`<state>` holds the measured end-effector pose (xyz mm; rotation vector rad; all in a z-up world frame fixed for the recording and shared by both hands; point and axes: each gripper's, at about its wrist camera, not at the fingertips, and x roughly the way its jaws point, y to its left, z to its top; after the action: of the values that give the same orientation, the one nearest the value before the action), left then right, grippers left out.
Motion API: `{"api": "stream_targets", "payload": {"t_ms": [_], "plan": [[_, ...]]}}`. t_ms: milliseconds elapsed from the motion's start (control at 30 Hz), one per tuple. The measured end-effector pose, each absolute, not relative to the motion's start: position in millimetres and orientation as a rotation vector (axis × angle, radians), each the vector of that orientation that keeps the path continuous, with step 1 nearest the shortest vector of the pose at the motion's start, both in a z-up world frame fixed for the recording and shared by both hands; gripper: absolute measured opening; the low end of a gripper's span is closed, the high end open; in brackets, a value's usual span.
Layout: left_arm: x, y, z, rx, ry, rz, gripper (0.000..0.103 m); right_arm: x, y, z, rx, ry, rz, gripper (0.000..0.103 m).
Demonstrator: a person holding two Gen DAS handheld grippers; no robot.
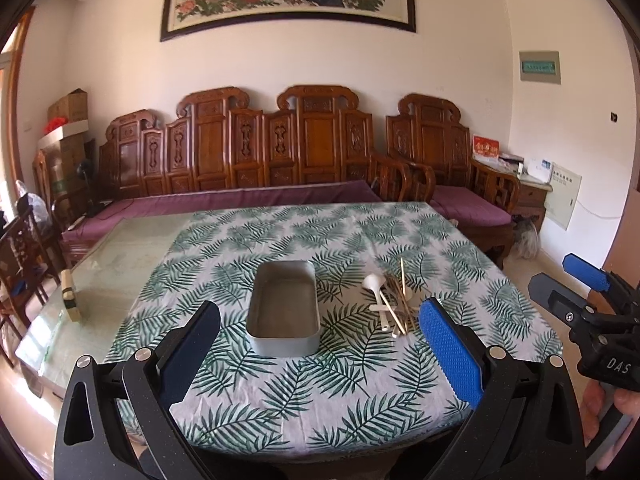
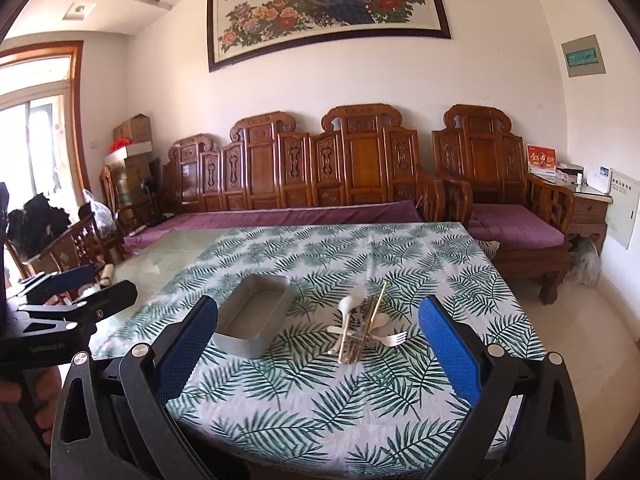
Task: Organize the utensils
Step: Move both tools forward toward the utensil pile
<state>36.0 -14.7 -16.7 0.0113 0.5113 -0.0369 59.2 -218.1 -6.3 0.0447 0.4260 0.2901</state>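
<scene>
A grey metal tray (image 1: 284,334) (image 2: 240,346) sits empty on the leaf-print tablecloth. To its right lies a pile of utensils (image 1: 390,300) (image 2: 362,330): a white spoon (image 2: 346,307), a white fork (image 2: 394,338), and several chopsticks. My left gripper (image 1: 320,356) is open, held above the near table edge in front of the tray, nothing between its fingers. My right gripper (image 2: 318,356) is open too, in front of the utensil pile. In the left wrist view the right gripper (image 1: 576,280) shows at the right edge; the left gripper (image 2: 80,284) shows at the left of the right wrist view.
The leaf-print cloth (image 1: 320,240) covers the right part of a glass-topped table (image 1: 120,256); a small roll (image 1: 70,296) lies on the bare glass at left. A carved wooden bench with purple cushions (image 1: 248,196) stands behind the table. Chairs (image 1: 24,256) stand at left.
</scene>
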Motion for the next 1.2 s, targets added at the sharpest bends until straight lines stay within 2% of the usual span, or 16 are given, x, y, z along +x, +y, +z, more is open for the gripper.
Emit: {"api": "stream_targets", "payload": {"t_ms": [467,733,1033,1200], "plan": [[129.9,-32.9,-73.7,0.070,0.651,-0.132,0.097,141.4,-236.1,-63.5,0.040,0.472,0.229,0.101],[197.3,-36.1,-99.6,0.071,0.672,-0.164,0.097,208.7,-249.5,-91.8,-0.022,0.485,0.192,0.101],[255.4,-58.7,-122.9,0.090,0.755,-0.241,0.097,284.7,-275.1,-108.8,0.077,0.552,0.248,0.101],[265.7,-71.7,-150.9,0.071,0.818,-0.290,0.096,306.3,-278.5,-144.1,0.045,0.616,0.232,0.091]]}}
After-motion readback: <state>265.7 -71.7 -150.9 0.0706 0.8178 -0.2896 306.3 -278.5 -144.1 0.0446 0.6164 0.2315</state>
